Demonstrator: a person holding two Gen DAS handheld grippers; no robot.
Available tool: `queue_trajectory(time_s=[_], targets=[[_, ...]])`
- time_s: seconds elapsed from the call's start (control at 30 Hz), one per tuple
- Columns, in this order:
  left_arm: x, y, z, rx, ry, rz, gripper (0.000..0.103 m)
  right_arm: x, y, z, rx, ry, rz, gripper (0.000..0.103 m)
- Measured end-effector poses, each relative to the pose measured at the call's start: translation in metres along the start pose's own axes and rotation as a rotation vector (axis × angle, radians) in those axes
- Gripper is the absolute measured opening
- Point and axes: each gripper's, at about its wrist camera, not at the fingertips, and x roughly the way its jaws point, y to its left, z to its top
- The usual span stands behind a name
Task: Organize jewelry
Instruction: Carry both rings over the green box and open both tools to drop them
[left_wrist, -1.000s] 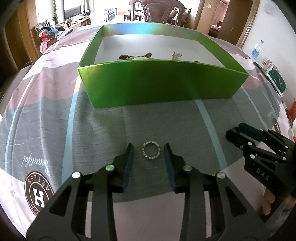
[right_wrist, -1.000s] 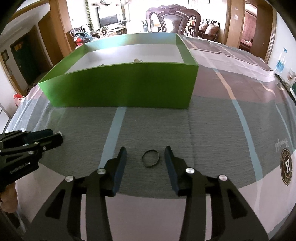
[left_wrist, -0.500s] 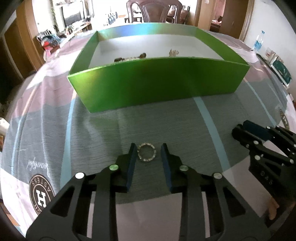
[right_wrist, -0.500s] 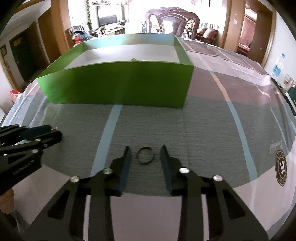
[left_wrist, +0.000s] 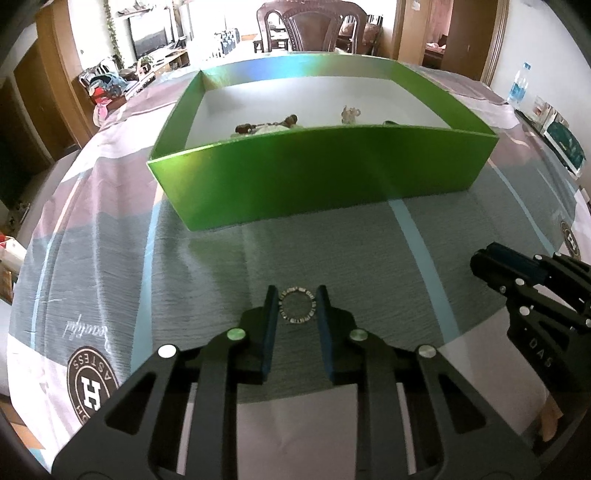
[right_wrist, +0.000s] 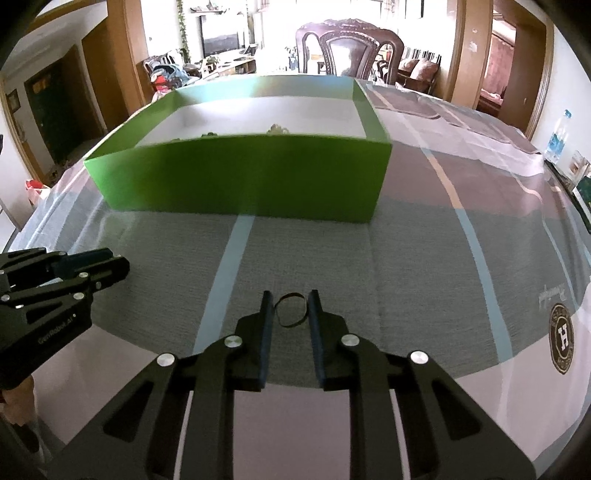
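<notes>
My left gripper (left_wrist: 296, 295) is shut on a silver beaded ring bracelet (left_wrist: 297, 305), which sits between both pads above the grey cloth. My right gripper (right_wrist: 290, 300) is shut on a thin dark ring band (right_wrist: 291, 309), and it also shows in the left wrist view (left_wrist: 484, 258) at the right. A green open box (left_wrist: 325, 166) stands ahead on the table, with a brown beaded piece (left_wrist: 266, 127) and a pale trinket (left_wrist: 350, 113) inside. The box (right_wrist: 240, 177) also fills the middle of the right wrist view.
A striped tablecloth (left_wrist: 110, 258) with a round H logo (left_wrist: 92, 387) covers the table. A water bottle (left_wrist: 519, 83) and small packages (left_wrist: 563, 144) stand at the far right edge. A carved wooden chair (right_wrist: 349, 51) stands behind the box.
Both grippers have closed from open onto their rings. Both views have shifted so the box looks a little farther and lower, as the grippers lift.
</notes>
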Motion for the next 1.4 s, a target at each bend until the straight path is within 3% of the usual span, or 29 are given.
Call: queue_trajectory(time_s=[0.2, 0.33, 0.4, 0.47, 0.57, 0.63, 0.77, 0.8, 0.83, 0.87, 0.9, 1.03, 1.1, 1.27, 1.3, 1.4], targets=[[-0.024, 0.005, 0.017, 0.016, -0.068, 0.008, 0.021, -0.018, 0.000, 0.022, -0.009, -0.041, 0.045, 0.019], [-0.049, 0.015, 0.055, 0.024, -0.149, 0.020, 0.021, -0.038, -0.007, 0.068, -0.014, -0.126, 0.086, 0.019], [-0.054, 0.020, 0.079, 0.025, -0.188, 0.053, 0.021, -0.040, -0.007, 0.091, -0.029, -0.169, 0.053, 0.019], [-0.048, 0.023, 0.099, 0.026, -0.195, 0.066, 0.021, -0.031, -0.004, 0.112, -0.045, -0.190, 0.031, 0.019], [-0.017, 0.033, 0.124, -0.014, -0.166, 0.052, 0.021, 0.000, -0.006, 0.129, -0.020, -0.145, 0.024, 0.019], [0.001, 0.040, 0.130, -0.050, -0.131, 0.025, 0.021, 0.014, -0.008, 0.132, -0.004, -0.120, 0.034, 0.019], [0.017, 0.045, 0.132, -0.073, -0.135, 0.004, 0.021, 0.039, -0.012, 0.136, 0.027, -0.100, 0.042, 0.019], [0.021, 0.045, 0.130, -0.075, -0.137, 0.000, 0.022, 0.042, -0.013, 0.137, 0.033, -0.104, 0.044, 0.020], [0.022, 0.045, 0.131, -0.080, -0.140, -0.005, 0.031, 0.043, -0.013, 0.139, 0.037, -0.111, 0.047, 0.020], [0.021, 0.047, 0.131, -0.090, -0.147, -0.007, 0.044, 0.042, -0.015, 0.139, 0.046, -0.122, 0.046, 0.029], [0.019, 0.047, 0.131, -0.094, -0.158, -0.001, 0.048, 0.040, -0.016, 0.140, 0.057, -0.127, 0.045, 0.041], [0.004, 0.050, 0.128, -0.099, -0.185, 0.022, 0.057, 0.018, -0.020, 0.136, 0.072, -0.153, 0.055, 0.053], [-0.009, 0.050, 0.123, -0.103, -0.200, 0.033, 0.063, 0.003, -0.021, 0.130, 0.068, -0.166, 0.044, 0.067], [-0.054, 0.039, 0.097, -0.070, -0.288, 0.080, 0.080, -0.039, -0.016, 0.104, 0.051, -0.204, 0.044, 0.085], [-0.064, 0.037, 0.089, -0.072, -0.310, 0.076, 0.082, -0.048, -0.015, 0.097, 0.050, -0.216, 0.029, 0.092], [-0.081, 0.031, 0.069, -0.082, -0.335, 0.053, 0.086, -0.065, -0.013, 0.080, 0.058, -0.256, 0.006, 0.098]])
